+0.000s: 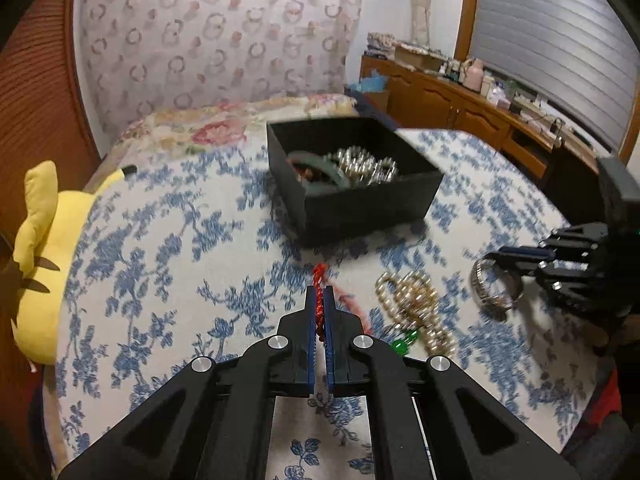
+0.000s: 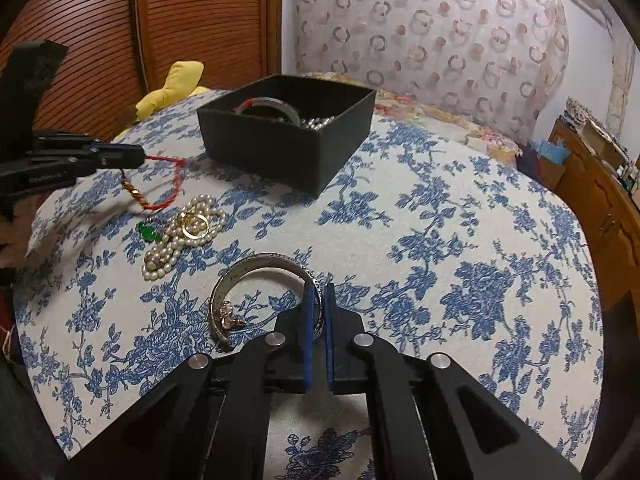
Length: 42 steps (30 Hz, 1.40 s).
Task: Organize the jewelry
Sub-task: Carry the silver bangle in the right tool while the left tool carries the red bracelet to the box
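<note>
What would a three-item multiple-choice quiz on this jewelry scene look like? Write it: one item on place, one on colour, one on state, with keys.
1. Where does the pearl necklace lie?
A. in the black box
B. on the floral cloth
C. on the yellow plush

2. What colour is the cord bracelet?
A. red
B. blue
C. white

3. How is the right gripper?
A. wide open
B. shut on nothing
C. shut on the silver bangle

Key: 1 B, it lies on the floral cloth beside the black box. 2 A, the red strand hangs from the left gripper. 3 C, both pads press the band.
</note>
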Tool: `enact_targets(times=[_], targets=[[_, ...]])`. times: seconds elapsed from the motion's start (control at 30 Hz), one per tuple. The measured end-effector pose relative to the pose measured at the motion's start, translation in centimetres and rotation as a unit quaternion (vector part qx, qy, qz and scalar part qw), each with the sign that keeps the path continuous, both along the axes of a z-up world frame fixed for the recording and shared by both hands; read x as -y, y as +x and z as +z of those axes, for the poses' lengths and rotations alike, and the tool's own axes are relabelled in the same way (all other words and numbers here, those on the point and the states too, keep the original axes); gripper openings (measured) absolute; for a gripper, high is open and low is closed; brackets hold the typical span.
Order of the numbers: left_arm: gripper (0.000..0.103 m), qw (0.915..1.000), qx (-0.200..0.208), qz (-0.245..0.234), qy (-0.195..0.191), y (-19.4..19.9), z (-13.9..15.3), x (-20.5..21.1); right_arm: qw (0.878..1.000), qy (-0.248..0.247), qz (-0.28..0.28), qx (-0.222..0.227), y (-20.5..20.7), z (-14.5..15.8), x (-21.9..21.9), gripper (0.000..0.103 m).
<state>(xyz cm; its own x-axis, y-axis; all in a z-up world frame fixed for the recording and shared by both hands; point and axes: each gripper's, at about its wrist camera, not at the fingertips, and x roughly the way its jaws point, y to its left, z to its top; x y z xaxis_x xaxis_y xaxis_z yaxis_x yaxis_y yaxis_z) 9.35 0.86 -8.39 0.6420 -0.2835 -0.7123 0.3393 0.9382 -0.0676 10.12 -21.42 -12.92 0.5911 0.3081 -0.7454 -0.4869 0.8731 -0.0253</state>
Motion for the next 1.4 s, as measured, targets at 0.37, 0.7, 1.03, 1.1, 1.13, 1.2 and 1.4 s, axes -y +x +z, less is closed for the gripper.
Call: enact_targets(times=[0.37, 0.7, 1.03, 1.1, 1.13, 1.2, 1.4], targets=[[0.003, 0.9984, 0.053, -0.003, -0.021, -1.0, 4.5, 0.5, 0.999, 0.014, -0.006, 0.038, -0.3, 2.7, 0.3, 0.005], [0.003, 0.9968, 0.071, -0.003, -0.035, -0.2, 6.2, 0.6, 0.998, 0.025, -0.011, 0.06, 1.0, 4.5, -0.1, 0.005], [0.003, 0.9963, 0.074, 0.002, -0.044, 3.0, 7.1, 1.1, 0.996, 0.043, 0.001, 0.077, 4.8, 6.0, -1.6, 0.005], [0.003, 0.9964, 0.072, 0.004, -0.043, 3.8, 7.0, 1.3, 0.996, 0.045, 0.003, 0.079, 5.8, 6.2, -2.0, 0.005], [0.003, 0.9965, 0.071, 0.004, -0.043, 4.1, 6.9, 1.3, 0.996, 0.046, 0.005, 0.08, 6.3, 6.3, -2.2, 0.005], [0.003, 0.9967, 0.069, 0.005, -0.042, 4.7, 6.9, 1.5, 0.995, 0.051, 0.007, 0.082, 7.4, 6.4, -2.6, 0.005], [0.003, 0.9971, 0.063, 0.01, -0.04, 6.6, 6.8, 1.8, 0.995, 0.063, 0.018, 0.076, 10.4, 6.2, -3.8, 0.005]])
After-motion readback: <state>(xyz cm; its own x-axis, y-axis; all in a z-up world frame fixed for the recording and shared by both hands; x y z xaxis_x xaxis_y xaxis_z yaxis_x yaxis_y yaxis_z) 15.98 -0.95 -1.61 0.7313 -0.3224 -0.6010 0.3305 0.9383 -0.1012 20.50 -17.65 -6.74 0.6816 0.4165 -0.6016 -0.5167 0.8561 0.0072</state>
